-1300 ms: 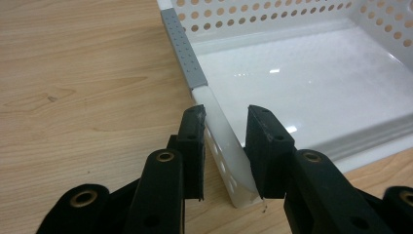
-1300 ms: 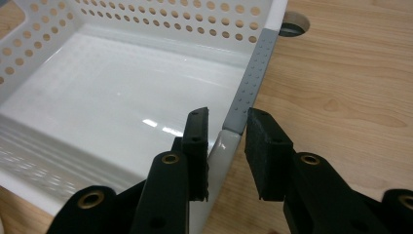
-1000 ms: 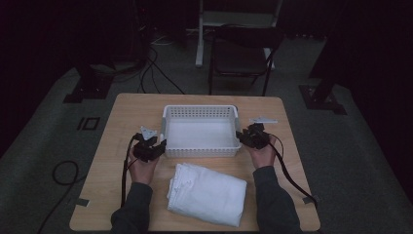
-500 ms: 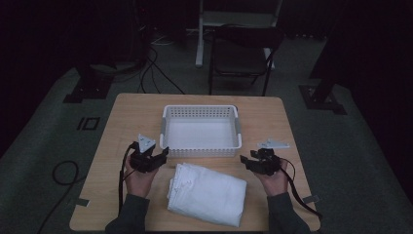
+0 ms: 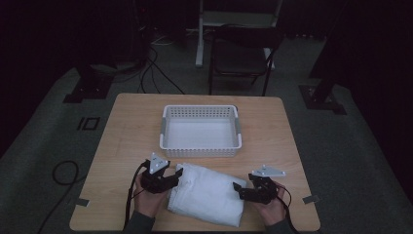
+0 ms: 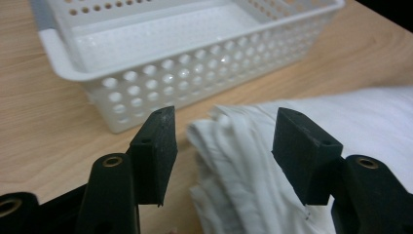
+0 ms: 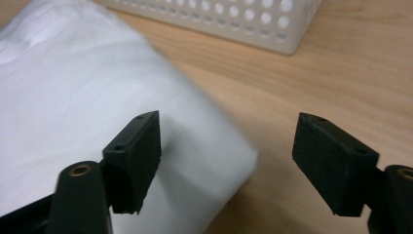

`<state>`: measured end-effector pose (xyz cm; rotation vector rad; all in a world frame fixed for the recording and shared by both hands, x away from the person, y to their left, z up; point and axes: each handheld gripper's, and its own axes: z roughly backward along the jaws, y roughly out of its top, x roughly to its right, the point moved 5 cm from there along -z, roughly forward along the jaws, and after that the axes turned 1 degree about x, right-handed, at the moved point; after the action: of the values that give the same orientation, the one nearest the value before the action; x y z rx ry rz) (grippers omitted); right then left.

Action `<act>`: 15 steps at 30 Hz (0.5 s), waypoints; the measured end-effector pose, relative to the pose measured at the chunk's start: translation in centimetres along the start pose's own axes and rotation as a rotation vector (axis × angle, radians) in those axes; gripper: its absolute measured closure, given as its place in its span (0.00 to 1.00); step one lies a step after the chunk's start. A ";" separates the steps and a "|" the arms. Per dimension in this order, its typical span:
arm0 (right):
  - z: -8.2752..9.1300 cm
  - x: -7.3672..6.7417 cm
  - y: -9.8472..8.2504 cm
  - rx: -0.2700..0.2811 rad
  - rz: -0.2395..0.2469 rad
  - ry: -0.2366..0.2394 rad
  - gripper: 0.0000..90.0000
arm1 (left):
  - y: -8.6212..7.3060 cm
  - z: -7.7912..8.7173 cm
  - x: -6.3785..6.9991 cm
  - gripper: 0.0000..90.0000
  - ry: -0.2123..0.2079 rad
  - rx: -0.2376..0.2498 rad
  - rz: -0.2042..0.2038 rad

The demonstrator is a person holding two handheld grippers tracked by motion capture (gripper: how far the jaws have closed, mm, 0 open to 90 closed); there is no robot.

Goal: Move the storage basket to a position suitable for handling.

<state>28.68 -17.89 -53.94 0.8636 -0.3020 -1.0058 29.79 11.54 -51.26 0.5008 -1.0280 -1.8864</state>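
A wooden table (image 5: 126, 141) carries a white perforated basket (image 5: 200, 131) and folded white cloth (image 5: 207, 194).

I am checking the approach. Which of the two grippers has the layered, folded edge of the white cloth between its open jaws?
The left gripper: the stacked folds of the white cloth lie between its jaws. The right gripper faces a smooth rounded end.

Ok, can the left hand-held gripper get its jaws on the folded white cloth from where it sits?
Probably yes. The left hand-held gripper is open, its jaws either side of the folded white cloth's layered edge, with nothing between them. The white basket sits beyond, out of the way.
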 end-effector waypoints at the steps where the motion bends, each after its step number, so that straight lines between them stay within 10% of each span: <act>1: 0.2 -0.2 -0.3 0.000 0.000 -0.005 0.26 | -0.2 0.0 0.3 0.45 -0.005 -0.004 -0.004; 15: -2.5 -0.6 -2.1 -0.087 -0.001 0.013 0.29 | -2.9 -2.4 0.9 0.45 -0.009 -0.082 -0.005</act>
<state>28.52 -16.76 -57.04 0.7912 -0.2447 -1.0069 29.48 10.41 -54.95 0.4485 -0.9518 -1.9285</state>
